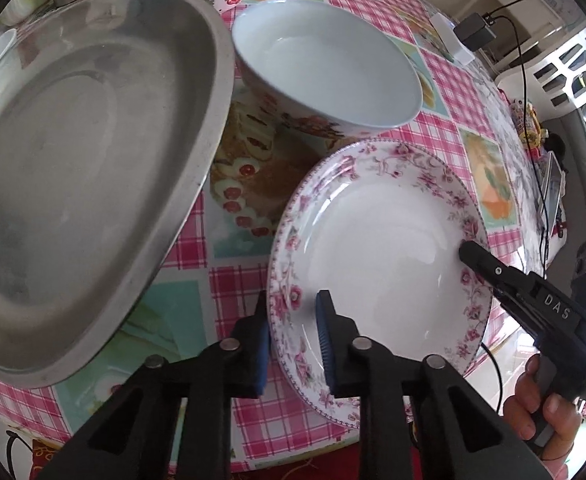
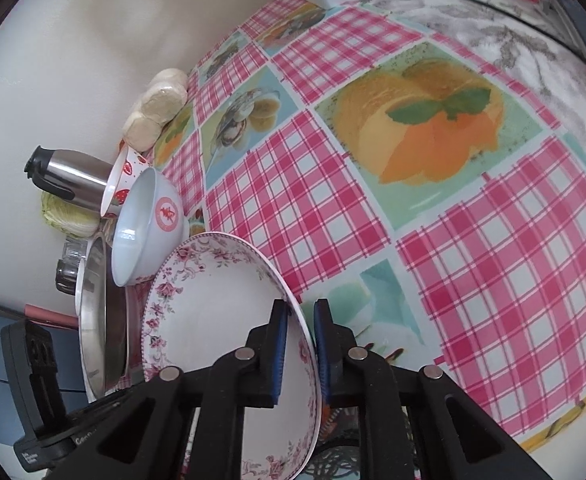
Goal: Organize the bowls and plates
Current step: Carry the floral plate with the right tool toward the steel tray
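You can read "DAS" on your right gripper (image 1: 467, 250) where it pokes in from the right of the left-wrist view. The white bowl (image 2: 149, 224) carries a red round emblem, seen only from the right wrist.

Your left gripper (image 1: 293, 320) pinches the plate (image 1: 381, 252) by its floral rim, lower centre of frame. Your right gripper pinches the opposite rim, both nearly closed.

Left view alone shows your hand (image 1: 545, 396) and the steel tray (image 1: 89, 168) face-on at left; right view alone shows the flask (image 2: 73, 178) and strawberry bowl (image 2: 123, 184) mid-left.
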